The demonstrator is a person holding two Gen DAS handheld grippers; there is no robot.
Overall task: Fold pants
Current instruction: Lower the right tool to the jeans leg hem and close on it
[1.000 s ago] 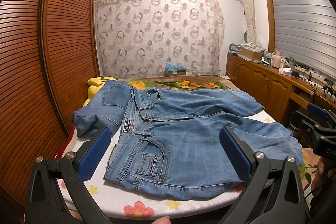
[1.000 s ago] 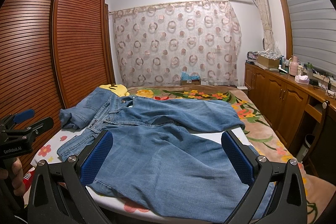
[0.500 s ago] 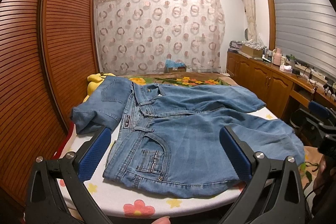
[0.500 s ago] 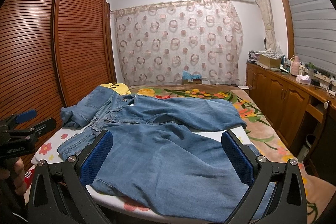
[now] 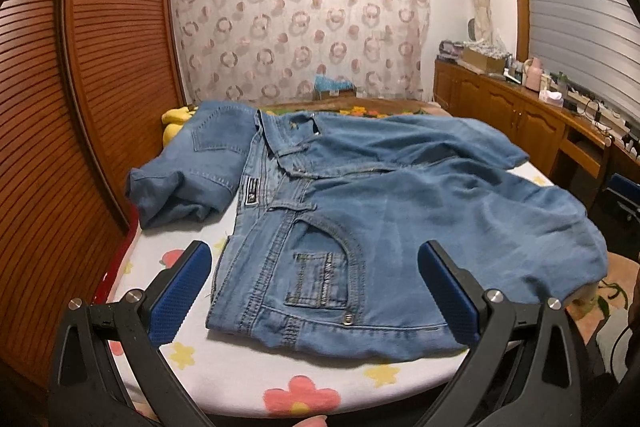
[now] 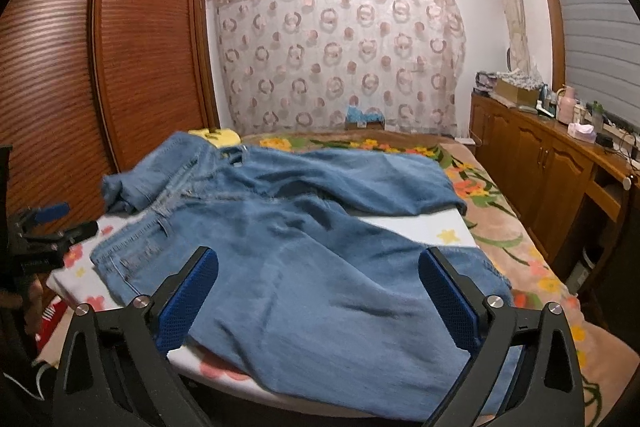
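Pants: denim, spread unfolded across the board, waistband at 9 o'clock, legs toward 3 o'clock.
Handling: expect soft, heavy, limp cloth; take hold at the waistband corner and the hems.
Left gripper: jaws wide apart, holding nothing, poised over the front pocket.
Right gripper: jaws wide apart, empty, above the near leg.
Surface: floral-print board on a bed.
Room: wardrobe at 9 o'clock, curtain at 12, cabinets at 3.

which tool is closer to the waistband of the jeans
Left. The left tool hovers open right at the waistband near the front pocket. The right tool hangs open over the near leg, with the waistband off to its left.
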